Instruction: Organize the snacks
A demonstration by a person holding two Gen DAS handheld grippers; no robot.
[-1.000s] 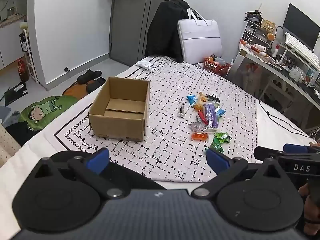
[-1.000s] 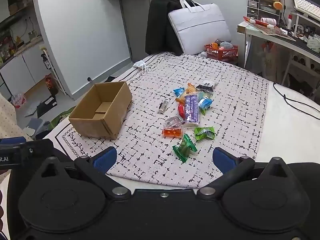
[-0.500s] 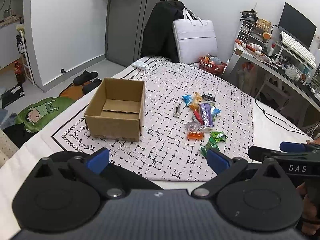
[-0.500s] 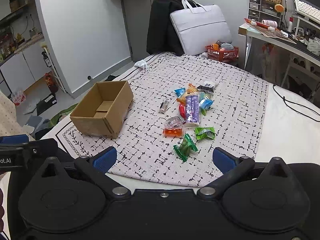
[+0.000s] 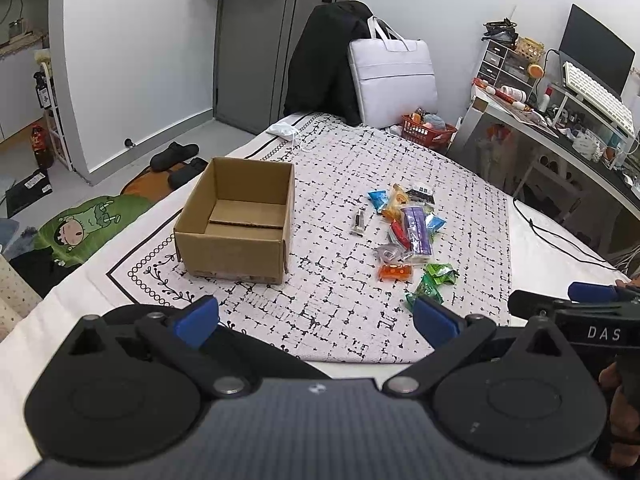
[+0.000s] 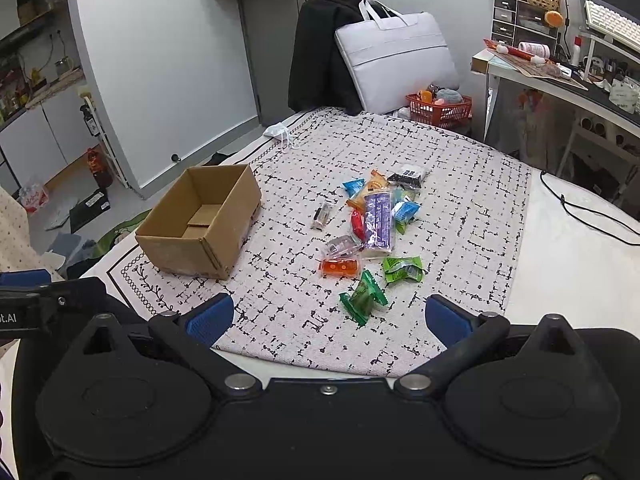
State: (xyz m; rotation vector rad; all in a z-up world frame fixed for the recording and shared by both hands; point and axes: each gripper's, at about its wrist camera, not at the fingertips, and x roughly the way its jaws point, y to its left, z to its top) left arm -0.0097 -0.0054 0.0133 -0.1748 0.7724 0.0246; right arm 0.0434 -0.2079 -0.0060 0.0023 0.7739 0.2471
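Left wrist view: left gripper spread wide, nothing between the blue pads, held low over the near edge of the patterned blanket. Same on the other side – right gripper fully apart and empty, poised just short of the dark green candy wrapper, the nearest of the snacks. Beyond that, a light green packet, an orange packet, a clear wrapper touching it, then a long purple bar lying over a red packet, with blue, orange and black packets bunched at the far end; a small silver-brown stick apart to the left. Cardboard box open-topped, upright and bare inside, well apart to the left of the pile – probably set there as the bin for sorting. Jaws likely kept wide so either side can drop onto a wrapper. No snack boxed yet; sorting judged not begun.
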